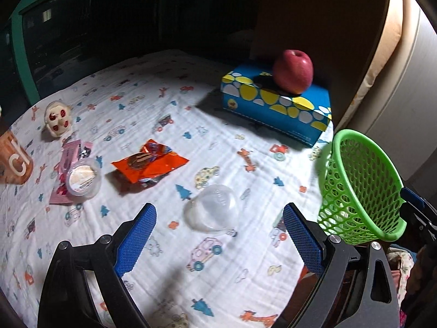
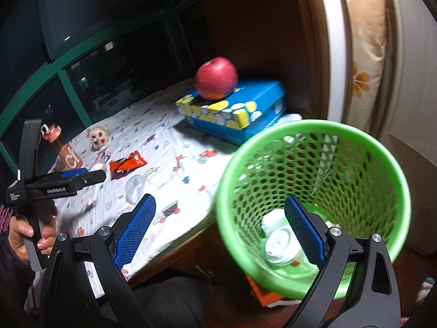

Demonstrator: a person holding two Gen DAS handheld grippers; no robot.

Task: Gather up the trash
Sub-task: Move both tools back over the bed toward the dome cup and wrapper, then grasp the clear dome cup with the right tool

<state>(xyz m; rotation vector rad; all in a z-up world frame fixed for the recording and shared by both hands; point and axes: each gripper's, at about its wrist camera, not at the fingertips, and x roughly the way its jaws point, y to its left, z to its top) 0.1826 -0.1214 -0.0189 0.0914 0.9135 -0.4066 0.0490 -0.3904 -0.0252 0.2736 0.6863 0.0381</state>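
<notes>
Green mesh basket (image 2: 314,205) already has some trash in it: white cup-like pieces (image 2: 278,243) sit at the bottom, so collection looks partly done. Right gripper (image 2: 218,229) is spread wide with the basket's near rim between its blue pads; real contact can't be told from this view, basket seems tilted and held off the tabletop's edge

Left on the tabletop (image 1: 245,142): clear plastic lid (image 1: 211,207), orange wrapper (image 1: 148,164), pink wrapper (image 1: 68,169) with a small clear lidded cup (image 1: 83,177) lying on it. Left gripper (image 1: 218,235) is open wide and empty, hovering just short of the clear lid, likely the next pick

Not trash, probably: red apple (image 1: 293,67) on the blue tissue box (image 1: 275,104), small skull-like toy (image 1: 57,119), orange bottle (image 1: 13,161) at far left

Room: cloth middle is open, lid is well apart from the wrappers, so approach is free. Basket hangs just past the right tabletop edge near the tissue box; wall close behind, window frame at the back. Pink wrapper pile sits near the bottle, tighter there
</notes>
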